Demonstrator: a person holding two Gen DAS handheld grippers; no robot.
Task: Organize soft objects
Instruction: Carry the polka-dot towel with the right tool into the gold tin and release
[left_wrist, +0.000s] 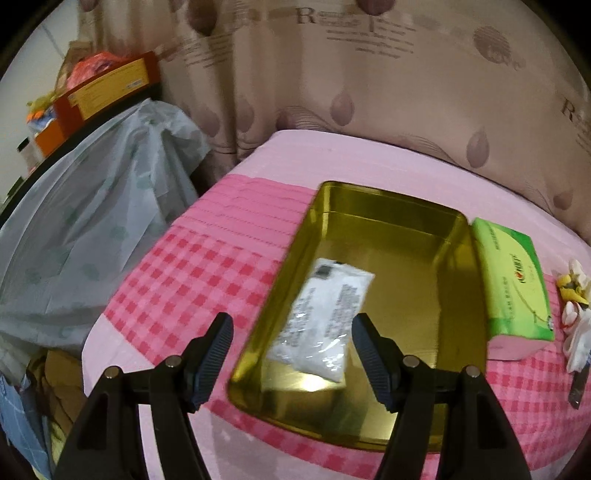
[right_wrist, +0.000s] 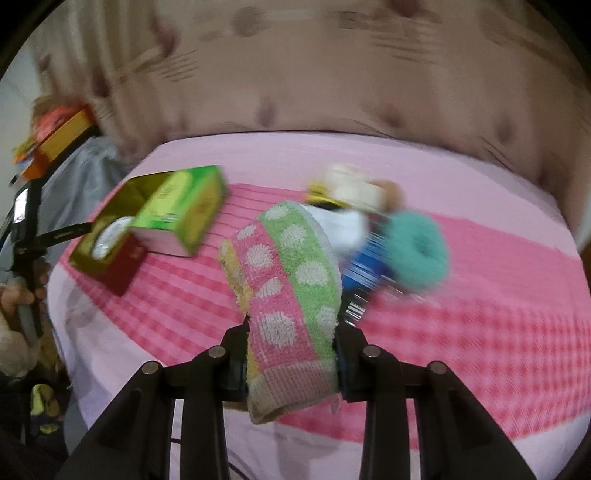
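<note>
Patterned beige curtain (left_wrist: 369, 92) behind pink-clothed table (left_wrist: 369, 155)

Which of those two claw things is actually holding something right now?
The right gripper: its jaws are shut on the polka-dot striped towel. The left gripper is open, hovering over the gold tin.

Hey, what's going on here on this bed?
Someone is sorting soft items with two handheld grippers. The right gripper is shut on a polka-dot towel, lifted above the checked cloth. The left gripper hangs open over a gold tin holding a white packet. A green tissue pack lies beside it.
</note>
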